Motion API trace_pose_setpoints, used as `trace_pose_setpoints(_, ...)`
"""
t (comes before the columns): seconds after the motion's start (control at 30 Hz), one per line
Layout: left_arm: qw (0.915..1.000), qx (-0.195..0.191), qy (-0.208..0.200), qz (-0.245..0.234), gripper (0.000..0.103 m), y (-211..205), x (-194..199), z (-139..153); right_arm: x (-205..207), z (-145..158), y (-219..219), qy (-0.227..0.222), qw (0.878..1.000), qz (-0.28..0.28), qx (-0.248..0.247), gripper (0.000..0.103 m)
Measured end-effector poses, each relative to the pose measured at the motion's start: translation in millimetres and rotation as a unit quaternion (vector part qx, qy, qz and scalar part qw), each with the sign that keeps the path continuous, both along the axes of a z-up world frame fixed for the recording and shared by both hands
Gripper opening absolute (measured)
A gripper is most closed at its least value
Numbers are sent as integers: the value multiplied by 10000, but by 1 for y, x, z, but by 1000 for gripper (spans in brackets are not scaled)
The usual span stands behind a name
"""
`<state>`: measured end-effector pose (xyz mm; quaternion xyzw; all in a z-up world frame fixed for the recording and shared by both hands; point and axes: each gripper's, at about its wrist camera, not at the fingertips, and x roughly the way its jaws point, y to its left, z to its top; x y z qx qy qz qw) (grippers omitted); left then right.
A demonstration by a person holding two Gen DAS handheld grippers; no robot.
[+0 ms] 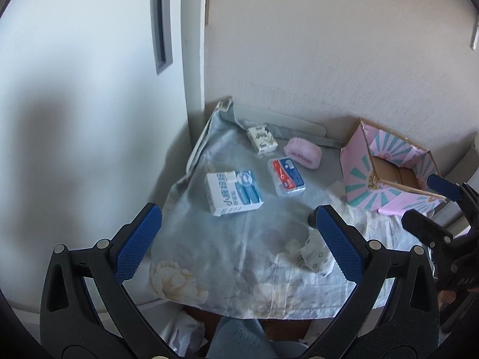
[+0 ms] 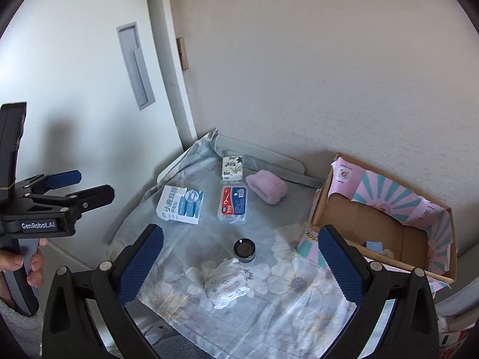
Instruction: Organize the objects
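Progress: early | small blue item in cardboard box [image 2: 386, 224]; six things left on bench [image 2: 209, 233] | both hand-held grippers, left [image 1: 239, 227] and right [image 2: 241, 251], spread, empty.

Beige textured wall [image 2: 299, 74], white door [image 2: 74, 89], daylight.

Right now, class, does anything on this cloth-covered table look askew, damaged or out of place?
The floral cloth is rucked up at the far left corner. The pink box has ragged flaps. The items lie loosely scattered; nothing looks spilled.
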<state>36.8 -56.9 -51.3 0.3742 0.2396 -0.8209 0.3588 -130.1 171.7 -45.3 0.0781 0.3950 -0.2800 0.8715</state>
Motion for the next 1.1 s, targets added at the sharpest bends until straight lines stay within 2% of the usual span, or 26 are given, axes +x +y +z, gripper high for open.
trace_pose_setpoints(0.03, 10000, 44, -26, 2, 103, -2, -3, -5, 2, -5, 1, 27, 10000, 38, 12, 103)
trace_pose_setpoints(0.07, 9999, 91, -56, 14, 103, -4, -5, -10, 4, -10, 2, -27, 9985, 550, -9, 103)
trace_pose_setpoints(0.23, 9990, 416, -157, 5, 103, -19, -21, -39, 17, -35, 0, 145, 9976, 649, 171, 103)
trace_pose_setpoints(0.5, 9964, 654, -535, -16, 103, -47, -54, -80, 36, -74, -18, 507, 9968, 523, 323, 98)
trace_pose_setpoints(0.83, 9910, 884, -1006, 0, 103, -74, -87, -127, 51, -121, -47, 890, 9939, 84, 650, 74)
trace_pose_setpoints(0.87, 9904, 904, -1045, 23, 103, -77, -88, -130, 52, -125, -49, 939, 9923, 417, 698, 73)
trace_pose_setpoints(1.1, 9868, 1056, -1225, 62, 103, -89, -104, -149, 62, -144, -57, 1202, 9889, 326, 809, 64)
